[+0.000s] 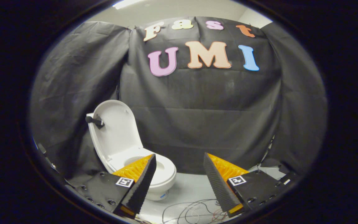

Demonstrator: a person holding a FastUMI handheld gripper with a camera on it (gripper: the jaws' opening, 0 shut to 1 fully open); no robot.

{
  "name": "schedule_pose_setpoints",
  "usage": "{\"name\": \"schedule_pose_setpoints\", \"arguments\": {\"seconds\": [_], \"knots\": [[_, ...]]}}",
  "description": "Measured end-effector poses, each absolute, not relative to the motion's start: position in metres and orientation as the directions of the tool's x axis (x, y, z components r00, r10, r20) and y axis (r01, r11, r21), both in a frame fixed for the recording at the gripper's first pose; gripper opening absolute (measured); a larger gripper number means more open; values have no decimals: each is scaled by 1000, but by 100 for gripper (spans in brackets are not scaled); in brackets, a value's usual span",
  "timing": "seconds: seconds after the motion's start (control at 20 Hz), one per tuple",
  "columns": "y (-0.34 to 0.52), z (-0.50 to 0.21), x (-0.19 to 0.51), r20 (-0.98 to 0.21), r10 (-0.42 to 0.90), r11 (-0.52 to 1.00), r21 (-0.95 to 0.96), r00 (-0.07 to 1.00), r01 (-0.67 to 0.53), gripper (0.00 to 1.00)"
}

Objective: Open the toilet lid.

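**White toilet, lid raised, lower left of the frame**

Black cloth wall (197, 118) hangs behind everything, draped in folds. Against it, at the lower left, stands the white toilet (158, 179) with its lid (117, 127) tipped upright; a dark handle (94, 120) juts from the lid's left edge. My claw (179, 177) sits at the bottom, fingers spread wide and holding nothing, the left fingertip overlapping the bowl. Thin wires (191, 211) curl on the pale floor (188, 186) between my fingers.

Glossy plastic against matt cloth.
You see the toilet lid (117, 124) smooth and shiny, your gripper (179, 174) fingers ribbed and spread, the booth wall (204, 105) creased.
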State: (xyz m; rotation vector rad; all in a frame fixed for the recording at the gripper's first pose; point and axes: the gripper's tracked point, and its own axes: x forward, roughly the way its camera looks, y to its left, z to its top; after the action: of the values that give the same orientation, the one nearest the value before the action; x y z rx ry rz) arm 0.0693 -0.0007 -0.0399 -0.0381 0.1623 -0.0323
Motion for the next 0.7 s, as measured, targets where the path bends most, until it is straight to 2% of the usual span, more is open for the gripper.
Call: {"name": "schedule_pose_setpoints", "arguments": {"seconds": [0.4,0.7], "knots": [[2,-35,45,-149,-5,1000,2,989,5,95],[1,-22,27,-96,-7,1000,5,995,8,94]]}}
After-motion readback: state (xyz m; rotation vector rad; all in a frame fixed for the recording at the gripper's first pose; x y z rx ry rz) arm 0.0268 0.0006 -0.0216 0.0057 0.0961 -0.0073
